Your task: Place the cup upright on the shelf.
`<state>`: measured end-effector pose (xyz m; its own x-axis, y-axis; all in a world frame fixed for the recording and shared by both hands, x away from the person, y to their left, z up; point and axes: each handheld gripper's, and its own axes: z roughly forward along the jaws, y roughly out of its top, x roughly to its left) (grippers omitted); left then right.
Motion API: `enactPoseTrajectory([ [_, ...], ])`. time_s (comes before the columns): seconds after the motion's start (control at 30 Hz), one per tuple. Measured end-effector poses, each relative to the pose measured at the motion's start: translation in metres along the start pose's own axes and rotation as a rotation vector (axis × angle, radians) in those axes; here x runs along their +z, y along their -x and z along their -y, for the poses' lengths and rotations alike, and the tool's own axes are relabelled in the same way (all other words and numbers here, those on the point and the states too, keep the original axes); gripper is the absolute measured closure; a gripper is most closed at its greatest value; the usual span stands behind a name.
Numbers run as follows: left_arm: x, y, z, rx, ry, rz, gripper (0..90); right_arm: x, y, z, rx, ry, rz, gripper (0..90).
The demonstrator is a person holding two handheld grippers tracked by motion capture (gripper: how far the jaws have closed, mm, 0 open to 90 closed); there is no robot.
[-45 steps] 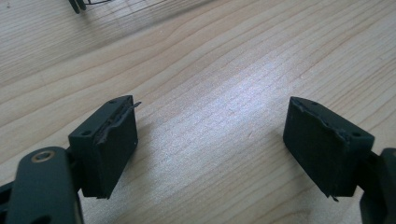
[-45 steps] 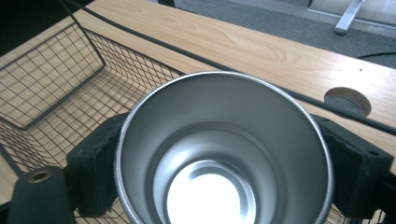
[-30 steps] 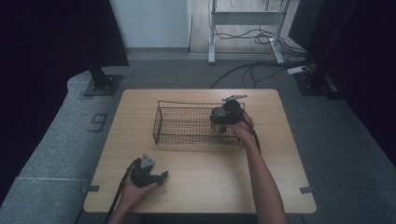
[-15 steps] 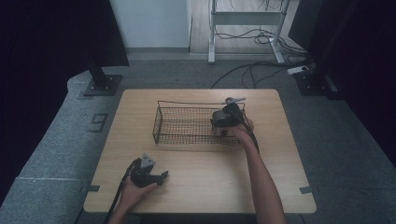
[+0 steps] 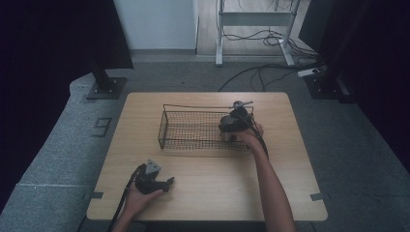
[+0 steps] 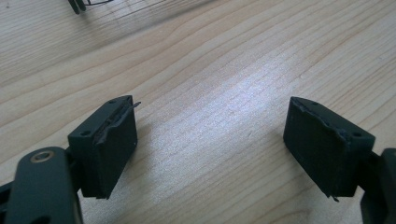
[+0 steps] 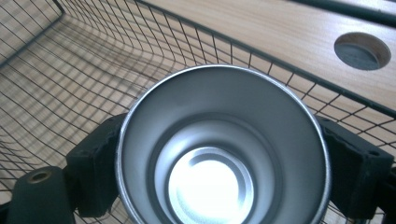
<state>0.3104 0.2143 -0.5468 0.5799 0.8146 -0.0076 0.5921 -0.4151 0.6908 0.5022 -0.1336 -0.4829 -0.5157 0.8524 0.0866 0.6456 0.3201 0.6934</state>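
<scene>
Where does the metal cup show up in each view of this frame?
High view: the metal cup sits right of centre, in the right end of the wire basket.
Left gripper view: bare table, a basket corner at top left.
Right gripper view: the cup is at centre bottom, between the tongs.
Shared landmark: the basket.

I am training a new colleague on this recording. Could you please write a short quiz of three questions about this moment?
1. What does the right gripper hold?
2. True or false: the left gripper has a thing between its jaws.
3. Where is the held thing: A) inside the wire basket, B) beside the basket on the table, C) on the floor?

Key:
1. A metal cup, seen from its open mouth, clamped at both sides.
2. False: the jaws stand open over bare wood.
3. A
</scene>
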Motion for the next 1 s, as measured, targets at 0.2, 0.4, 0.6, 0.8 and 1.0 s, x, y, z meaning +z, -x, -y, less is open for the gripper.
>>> enactPoseTrajectory([
  [0.2, 0.0000, 0.0000, 0.0000, 0.001, 0.000, 0.001, 17.4, 0.0021, -0.0001, -0.0007, 0.001, -0.027, 0.008, 13.1],
  [0.4, 0.0002, 0.0001, -0.0002, 0.005, -0.001, 0.003, 17.4, 0.0020, 0.0000, -0.0008, -0.004, -0.039, 0.014, 12.8],
  [0.6, 0.0002, 0.0001, -0.0002, 0.005, -0.001, 0.003, 17.4, 0.0015, -0.0019, -0.0005, -0.016, -0.037, 0.033, 12.4],
  [0.8, 0.0002, 0.0001, -0.0002, 0.004, -0.001, 0.003, 17.4, -0.0013, -0.0023, -0.0010, -0.008, -0.024, 0.023, 12.0],
  [1.0, 0.0002, 0.0001, -0.0002, 0.004, -0.001, 0.003, 17.3, -0.0055, -0.0021, -0.0018, -0.007, -0.010, 0.032, 11.0],
])
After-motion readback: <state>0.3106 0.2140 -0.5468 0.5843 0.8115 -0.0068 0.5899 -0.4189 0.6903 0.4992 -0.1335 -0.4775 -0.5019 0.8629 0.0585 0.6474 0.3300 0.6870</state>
